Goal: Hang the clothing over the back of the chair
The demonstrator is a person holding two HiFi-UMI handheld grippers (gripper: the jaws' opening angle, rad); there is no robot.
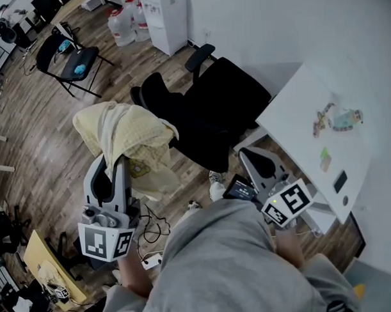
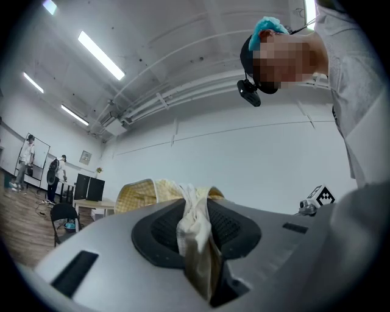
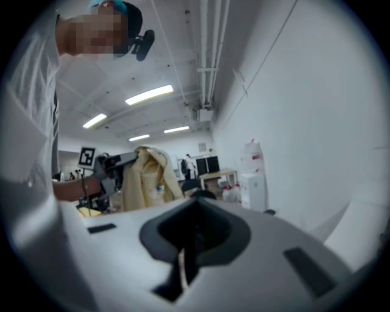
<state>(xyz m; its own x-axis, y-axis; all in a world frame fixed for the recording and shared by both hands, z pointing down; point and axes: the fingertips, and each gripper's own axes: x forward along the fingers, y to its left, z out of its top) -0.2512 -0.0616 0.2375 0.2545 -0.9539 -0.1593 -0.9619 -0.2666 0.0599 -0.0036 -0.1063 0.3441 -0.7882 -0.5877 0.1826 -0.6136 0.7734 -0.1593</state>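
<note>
A pale yellow garment (image 1: 127,134) hangs bunched from my left gripper (image 1: 112,163), which is shut on a fold of it. In the left gripper view the cloth (image 2: 194,228) is pinched between the jaws of the left gripper (image 2: 196,204) and spills forward over them. The black office chair (image 1: 210,113) stands just right of the garment, its back toward me. My right gripper (image 1: 248,154) is held beside the chair near the table, jaws together and holding nothing. The right gripper view shows the right gripper (image 3: 194,210) shut, with the garment (image 3: 143,177) hanging at its left.
A white table (image 1: 316,122) with small items stands at the right. A black folding chair (image 1: 67,57), water jugs (image 1: 123,23) and a white cabinet (image 1: 165,19) stand further off. Cables (image 1: 153,230) lie on the wooden floor by my feet.
</note>
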